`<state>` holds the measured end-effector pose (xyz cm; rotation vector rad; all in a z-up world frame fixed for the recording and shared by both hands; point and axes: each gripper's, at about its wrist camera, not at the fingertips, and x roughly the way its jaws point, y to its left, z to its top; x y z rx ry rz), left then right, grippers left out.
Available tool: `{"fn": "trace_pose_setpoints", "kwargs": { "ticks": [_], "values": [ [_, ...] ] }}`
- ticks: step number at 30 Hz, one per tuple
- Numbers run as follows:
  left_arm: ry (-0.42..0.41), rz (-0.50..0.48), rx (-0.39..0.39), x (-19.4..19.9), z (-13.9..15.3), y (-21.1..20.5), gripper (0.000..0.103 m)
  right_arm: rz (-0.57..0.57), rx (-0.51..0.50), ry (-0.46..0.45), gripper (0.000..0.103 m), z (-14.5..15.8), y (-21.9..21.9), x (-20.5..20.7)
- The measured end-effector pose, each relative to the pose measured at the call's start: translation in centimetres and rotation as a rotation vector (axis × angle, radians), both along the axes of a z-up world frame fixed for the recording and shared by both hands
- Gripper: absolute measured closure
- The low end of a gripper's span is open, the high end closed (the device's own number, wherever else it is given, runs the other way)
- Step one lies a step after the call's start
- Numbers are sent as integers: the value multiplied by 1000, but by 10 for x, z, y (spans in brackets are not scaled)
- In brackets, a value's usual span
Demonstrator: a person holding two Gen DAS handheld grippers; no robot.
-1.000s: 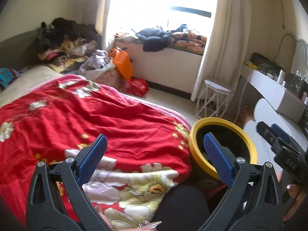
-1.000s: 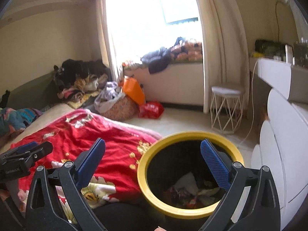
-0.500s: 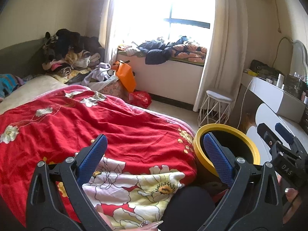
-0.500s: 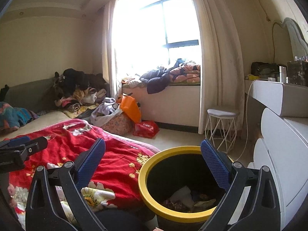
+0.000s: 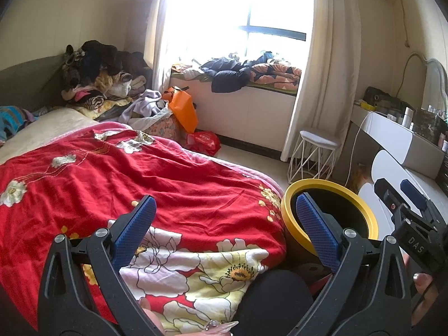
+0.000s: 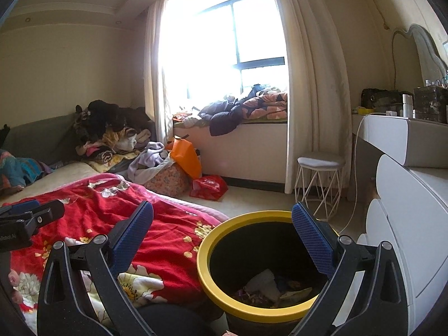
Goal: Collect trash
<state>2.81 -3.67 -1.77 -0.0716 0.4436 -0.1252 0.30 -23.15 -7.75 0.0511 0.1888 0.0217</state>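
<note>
Both grippers, left (image 5: 224, 224) and right (image 6: 222, 229), are held with jaws spread wide, nothing gripped. Trash (image 6: 268, 285) is piled inside the yellow-rimmed bin (image 6: 212, 288), just right of the red blanket (image 5: 140, 173).

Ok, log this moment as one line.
left gripper: open, empty | right gripper: open, empty | yellow-rimmed bin: beside bed, trash inside

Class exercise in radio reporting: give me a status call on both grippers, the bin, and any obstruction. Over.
Left gripper open, empty, over red quilt. Right gripper open, empty, above yellow-rimmed bin. Trash in the bin bottom. Nothing blocking the bin mouth.
</note>
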Motion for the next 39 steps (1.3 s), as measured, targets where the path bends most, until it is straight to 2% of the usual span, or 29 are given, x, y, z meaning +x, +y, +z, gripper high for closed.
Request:
{"fn": "trace_pose_setpoints", "kwargs": {
  "ticks": [39],
  "values": [
    [-3,-8,4,-1,2,-4,11,-5,3,1,7,0,-4,-1]
  ]
}}
